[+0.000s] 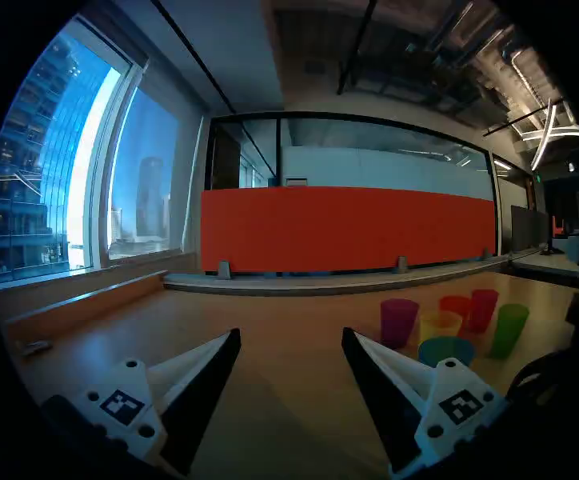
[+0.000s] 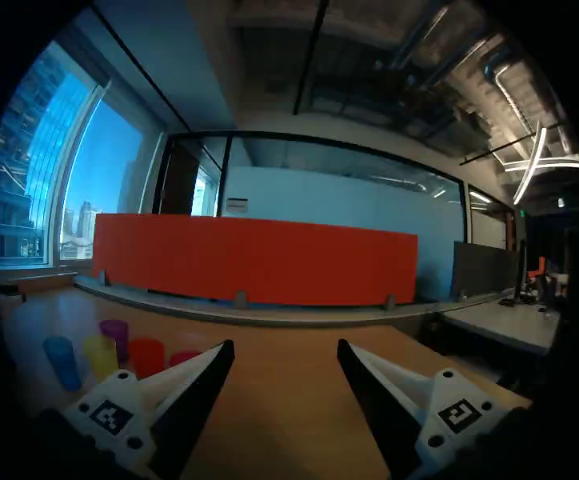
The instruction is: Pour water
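The left hand-held gripper [image 1: 290, 334] hangs low over the wooden worktop [image 1: 289, 400], its two fingers spread wide with nothing between them. The right hand-held gripper [image 2: 285, 346] is just as wide open and also empty, with bare wood showing in its gap.

In the left gripper view, six plastic cups stand upright in a loose cluster on the worktop, off to the right of that gripper's right finger. The blue cup [image 1: 446, 350] is nearest, just behind the fingertip. The yellow cup [image 1: 440, 326] is right behind it, with the purple cup [image 1: 398, 320] to its left. The red cup [image 1: 454, 306] and pink cup [image 1: 482, 309] stand at the back, and the green cup [image 1: 509, 328] is farthest right. I cannot tell whether any of them holds water.

In the right gripper view the cluster sits low on the left, beside that gripper's left finger. The blue cup is outermost and the pink one is partly hidden behind the finger.

An orange partition [image 1: 345, 228] runs along the far edge of the worktop, and tall windows [image 1: 65, 184] on the left look onto city towers.
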